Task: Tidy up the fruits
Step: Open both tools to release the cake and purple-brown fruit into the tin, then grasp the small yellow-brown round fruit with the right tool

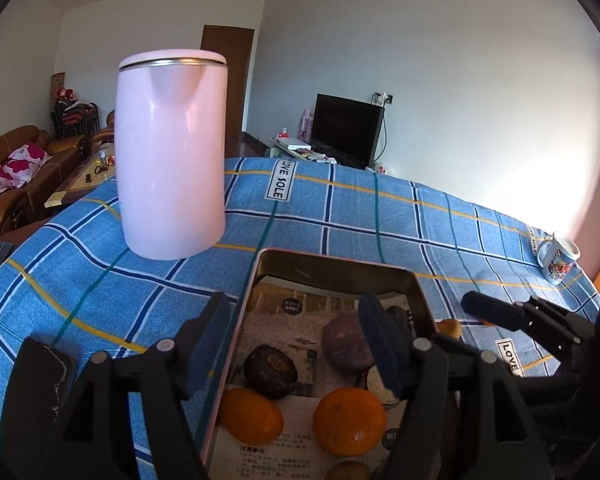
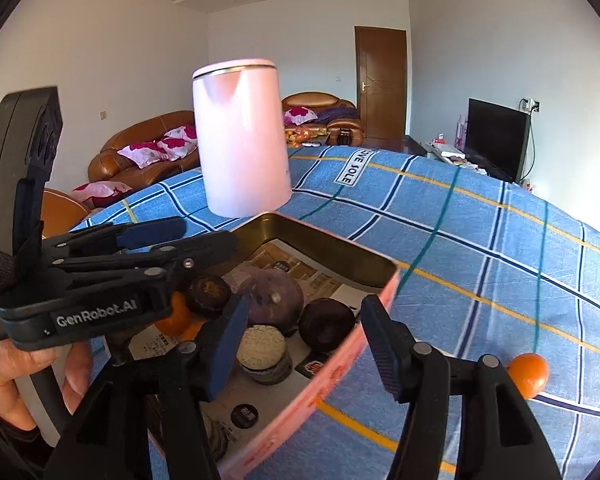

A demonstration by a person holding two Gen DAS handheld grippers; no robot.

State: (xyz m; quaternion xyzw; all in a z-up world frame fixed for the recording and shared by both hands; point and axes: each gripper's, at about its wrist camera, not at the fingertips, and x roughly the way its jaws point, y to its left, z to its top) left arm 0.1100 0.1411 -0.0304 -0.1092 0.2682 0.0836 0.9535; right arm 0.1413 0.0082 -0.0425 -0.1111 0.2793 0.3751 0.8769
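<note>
Both grippers hover over the shallow pink-walled metal tin (image 1: 256, 280) with a brassy inside and a printed paper lining, which sits on the bench under a blue plaid cloth (image 1: 340, 216). The left gripper (image 1: 296, 344) has its jaws released and straddles the tin's left wall, one pad outside over the cloth and the other above the dull purple round fruit (image 1: 342, 344); nothing is pinched. The right gripper (image 2: 304, 344) likewise stands released, straddling the tin's near right wall with no fruit between the pads.

Most fruit already lies in the tin: two bright oranges (image 1: 350, 420) at the near end, a dark brown wrinkled fruit (image 1: 270, 370), and a second dark one (image 2: 326, 322) seen from the right wrist. One small orange fruit (image 2: 528, 374) lies outside on the cloth, to the right of the tin and well apart from it.

By my reading, the sorting is well along and this is a pause between placements. The next move probably falls to the right gripper: swing right, lower over the stray orange fruit, grip gently on its round sides, and lift clear of the tin wall before dropping in.

The cloth on that side is open. The tall pale pink kettle (image 1: 170, 152) stands just beyond the tin's far corner, and a printed white mug (image 1: 560, 258) sits near the far right edge.
</note>
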